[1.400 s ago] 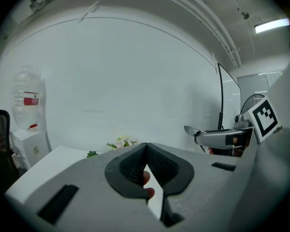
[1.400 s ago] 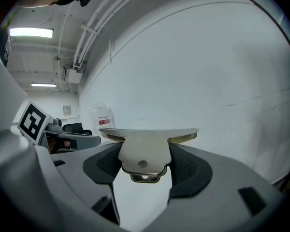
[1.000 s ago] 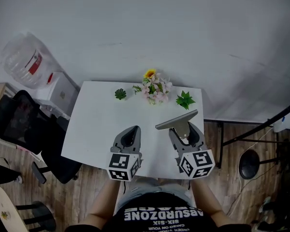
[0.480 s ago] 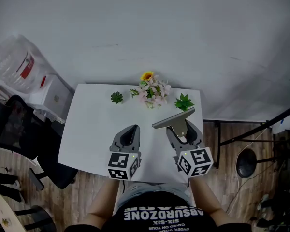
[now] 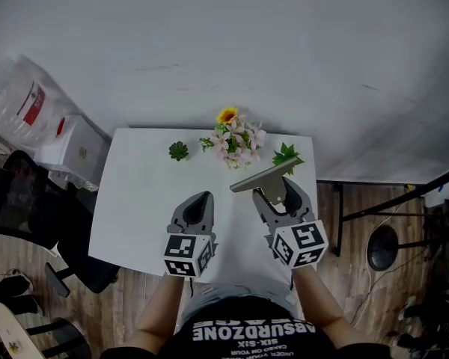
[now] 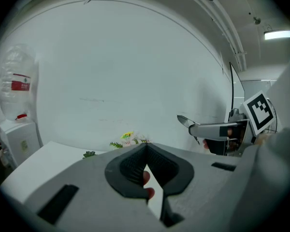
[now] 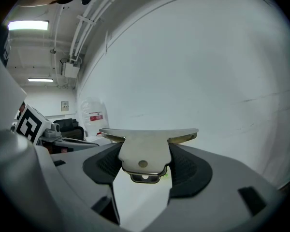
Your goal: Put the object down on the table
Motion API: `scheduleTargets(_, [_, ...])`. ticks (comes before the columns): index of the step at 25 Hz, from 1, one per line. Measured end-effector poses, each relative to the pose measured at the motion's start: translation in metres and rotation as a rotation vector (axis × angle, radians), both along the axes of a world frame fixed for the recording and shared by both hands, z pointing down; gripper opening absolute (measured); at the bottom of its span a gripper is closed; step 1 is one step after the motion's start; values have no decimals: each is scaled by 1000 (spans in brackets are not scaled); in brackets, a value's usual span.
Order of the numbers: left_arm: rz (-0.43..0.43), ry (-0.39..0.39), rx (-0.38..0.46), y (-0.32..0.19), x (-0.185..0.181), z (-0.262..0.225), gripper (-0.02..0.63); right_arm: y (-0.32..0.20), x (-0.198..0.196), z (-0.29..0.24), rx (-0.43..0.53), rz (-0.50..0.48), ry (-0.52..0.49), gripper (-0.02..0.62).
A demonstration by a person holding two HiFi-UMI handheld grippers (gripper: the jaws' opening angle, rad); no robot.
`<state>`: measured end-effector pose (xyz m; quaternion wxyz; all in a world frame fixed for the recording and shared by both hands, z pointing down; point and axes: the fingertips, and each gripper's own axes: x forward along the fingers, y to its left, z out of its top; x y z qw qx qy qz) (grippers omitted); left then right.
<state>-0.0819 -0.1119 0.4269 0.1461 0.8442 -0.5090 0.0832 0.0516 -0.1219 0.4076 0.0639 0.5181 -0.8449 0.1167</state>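
A flat metal T-shaped tool (image 5: pixel 266 176) with a wide top bar is held above the white table (image 5: pixel 138 200), its stem clamped in my right gripper (image 5: pixel 275 194), which is shut on it. In the right gripper view the tool (image 7: pixel 146 151) stands upright between the dark pads of the gripper (image 7: pixel 145 166). The bar's right end overlaps a green plant (image 5: pixel 286 155) in the head view. My left gripper (image 5: pixel 201 200) hovers beside it with its tips together (image 6: pixel 146 148) and nothing held. From the left gripper view the tool (image 6: pixel 208 128) shows at the right.
A pink and yellow flower bunch (image 5: pixel 236 140) and a small green plant (image 5: pixel 179 151) stand along the table's back edge by the wall. A water dispenser with its bottle (image 5: pixel 19 103) and a black chair (image 5: pixel 22 200) are at the left. A black stand (image 5: pixel 385 245) is on the floor at right.
My right gripper has carried the tool a little farther back, toward the green plant. The left gripper has stayed about where it was. The head view has shifted slightly.
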Motion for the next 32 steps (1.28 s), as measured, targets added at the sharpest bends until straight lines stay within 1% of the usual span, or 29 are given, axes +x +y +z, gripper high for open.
scheduleTargets(6, [11, -6, -23, -9, 1, 10, -3, -13, -2, 9, -13, -6, 6, 285])
scheduleTargets(10, [9, -4, -20, -14, 2, 11, -3, -20, -2, 15, -24, -11, 13, 285])
scheduleTargets(14, [18, -12, -54, -15, 0, 19, -3, -26, -5, 19, -32, -18, 17, 285])
scheduleTargets(17, [8, -3, -34, -20, 0, 17, -3, -30, -7, 22, -36, -23, 23, 285])
scheduleTargets(21, [12, -7, -57, -18, -2, 23, -3, -33, -11, 26, -44, -29, 32, 285])
scheduleTargets(25, [3, -1, -46, -22, -4, 24, -3, -37, -15, 33, -55, -33, 40, 285])
scheduleTargets(29, [6, -6, -67, -21, -5, 28, -3, -39, -17, 39, -68, -38, 45, 285])
scheduleTargets(32, [-3, 0, -50, -24, -6, 26, -3, -40, -18, 43, -76, -39, 47, 285])
